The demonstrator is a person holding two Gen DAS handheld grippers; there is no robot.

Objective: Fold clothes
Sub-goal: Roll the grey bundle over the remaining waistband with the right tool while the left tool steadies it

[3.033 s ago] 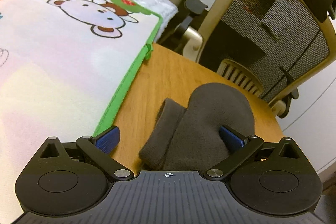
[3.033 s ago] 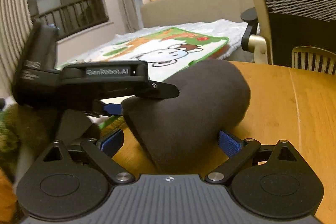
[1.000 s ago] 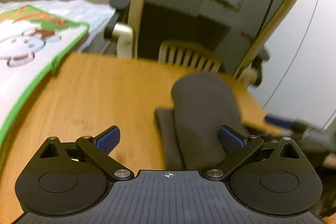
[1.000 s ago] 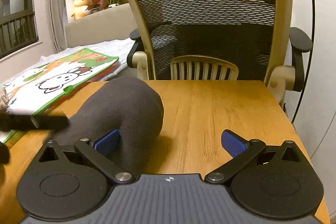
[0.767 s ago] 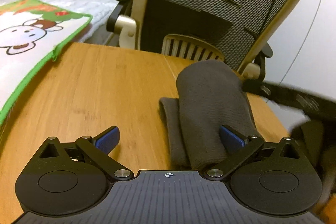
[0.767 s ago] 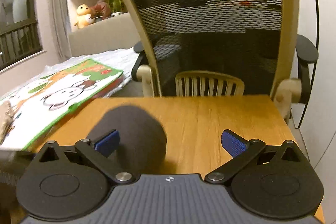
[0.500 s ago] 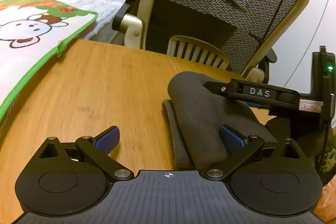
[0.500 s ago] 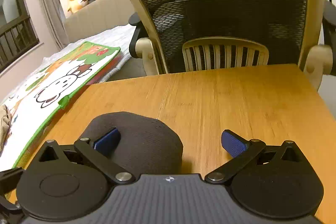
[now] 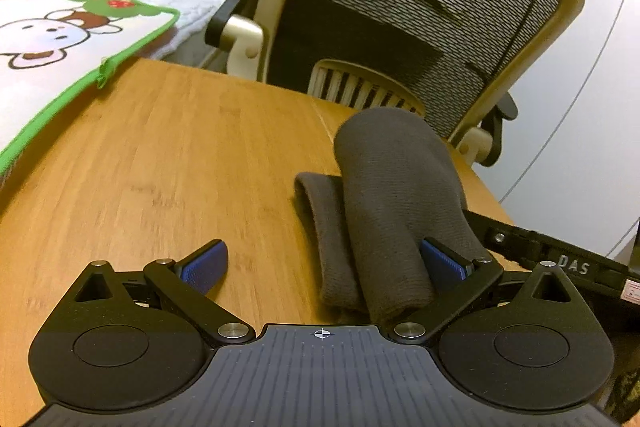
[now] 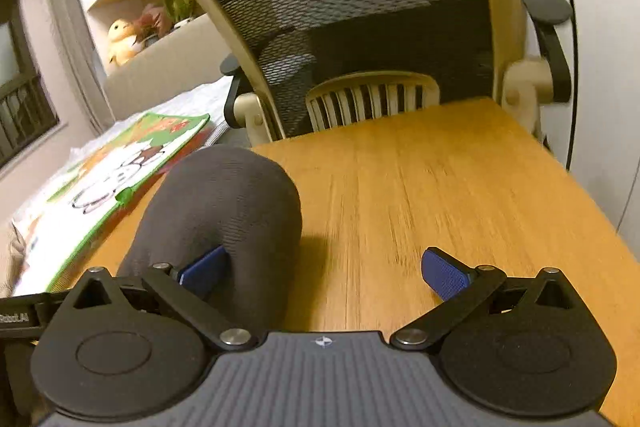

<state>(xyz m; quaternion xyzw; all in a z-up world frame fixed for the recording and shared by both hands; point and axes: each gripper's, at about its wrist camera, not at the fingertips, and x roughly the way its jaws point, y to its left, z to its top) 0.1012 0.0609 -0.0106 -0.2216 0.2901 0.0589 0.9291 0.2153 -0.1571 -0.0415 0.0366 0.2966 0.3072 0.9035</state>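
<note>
A dark grey knitted garment (image 9: 392,195) lies folded over itself on the wooden table (image 9: 180,155). My left gripper (image 9: 324,263) is open, low over the table, with its right finger against the garment's near end. In the right wrist view the garment (image 10: 224,211) bulges up at the left. My right gripper (image 10: 324,273) is open, its left finger touching the garment and its right finger over bare wood. Part of the right gripper's body (image 9: 560,263) shows at the right of the left wrist view.
A mesh-backed office chair (image 9: 420,11) stands at the table's far edge (image 10: 360,27). A cartoon-print mat with green trim (image 9: 60,39) lies at the table's left side (image 10: 120,163). A white wall (image 9: 600,107) is at the right.
Both grippers have swung round to face the chair and stayed open. The right gripper has dropped lower beside the garment. The garment lies folded as before.
</note>
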